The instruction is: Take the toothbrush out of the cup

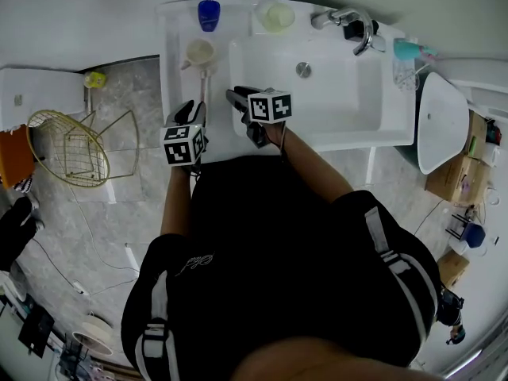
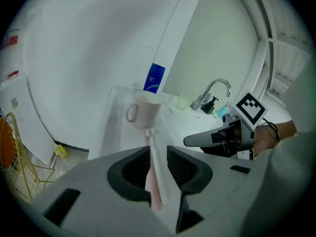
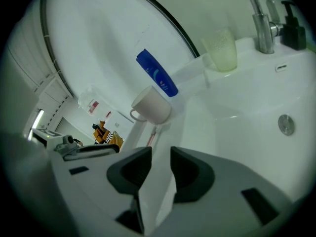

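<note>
A white mug-shaped cup stands on the white counter left of the basin, also seen ahead in the left gripper view and the right gripper view. The pink-and-white toothbrush lies level outside the cup, its head pointing toward it. My left gripper is shut on the toothbrush handle, which runs between the pads. My right gripper hovers just right of it, over the counter's edge by the basin. It is open, with nothing between its jaws; the toothbrush head shows beyond them.
A blue bottle and a pale translucent cup stand at the counter's back. The basin with drain and chrome faucet lies to the right. A gold wire basket sits on the floor at left.
</note>
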`<move>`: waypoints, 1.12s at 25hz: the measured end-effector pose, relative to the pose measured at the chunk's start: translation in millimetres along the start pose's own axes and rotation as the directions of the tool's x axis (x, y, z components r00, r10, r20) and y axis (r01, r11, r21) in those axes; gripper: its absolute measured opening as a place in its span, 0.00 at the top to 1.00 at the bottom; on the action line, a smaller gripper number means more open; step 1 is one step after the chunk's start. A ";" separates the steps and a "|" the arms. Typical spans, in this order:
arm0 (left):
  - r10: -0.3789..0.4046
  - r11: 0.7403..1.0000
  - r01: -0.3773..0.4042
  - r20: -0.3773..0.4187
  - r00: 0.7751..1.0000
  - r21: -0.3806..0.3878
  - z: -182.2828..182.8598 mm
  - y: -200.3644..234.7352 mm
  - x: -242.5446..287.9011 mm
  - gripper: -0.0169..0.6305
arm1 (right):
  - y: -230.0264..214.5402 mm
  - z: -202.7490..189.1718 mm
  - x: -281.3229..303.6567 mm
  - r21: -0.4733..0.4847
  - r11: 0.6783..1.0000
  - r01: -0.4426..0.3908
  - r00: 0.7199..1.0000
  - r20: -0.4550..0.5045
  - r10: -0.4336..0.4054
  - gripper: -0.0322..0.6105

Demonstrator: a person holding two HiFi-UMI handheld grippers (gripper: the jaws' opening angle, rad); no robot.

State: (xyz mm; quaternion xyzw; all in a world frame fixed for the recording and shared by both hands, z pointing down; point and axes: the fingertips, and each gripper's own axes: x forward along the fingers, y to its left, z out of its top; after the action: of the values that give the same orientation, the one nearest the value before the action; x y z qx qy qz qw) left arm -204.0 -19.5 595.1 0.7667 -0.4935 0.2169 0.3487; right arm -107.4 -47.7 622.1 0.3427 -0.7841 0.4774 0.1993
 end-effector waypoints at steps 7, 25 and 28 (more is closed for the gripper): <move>-0.036 0.999 0.037 -0.025 0.999 0.039 11.3 -34.6 25.2 0.80 | -30.2 8.8 -32.1 -0.057 0.997 0.058 0.998 0.031 -0.057 0.75; -0.117 0.990 0.117 -0.004 0.993 0.082 45.0 -99.5 60.8 0.80 | -86.2 40.5 -115.0 -0.197 0.941 0.274 0.949 0.212 -0.232 0.86; -0.105 0.988 0.097 0.061 0.993 0.117 71.0 -105.1 48.9 0.86 | -72.0 73.2 -141.9 -0.241 0.919 0.312 0.916 0.333 -0.223 0.94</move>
State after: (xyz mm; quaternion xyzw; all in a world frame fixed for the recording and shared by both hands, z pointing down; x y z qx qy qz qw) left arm -88.9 -74.0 547.4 0.8161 -0.4523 0.2008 0.2984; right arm 43.4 -85.5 541.3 0.4833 -0.8114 0.2683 0.1900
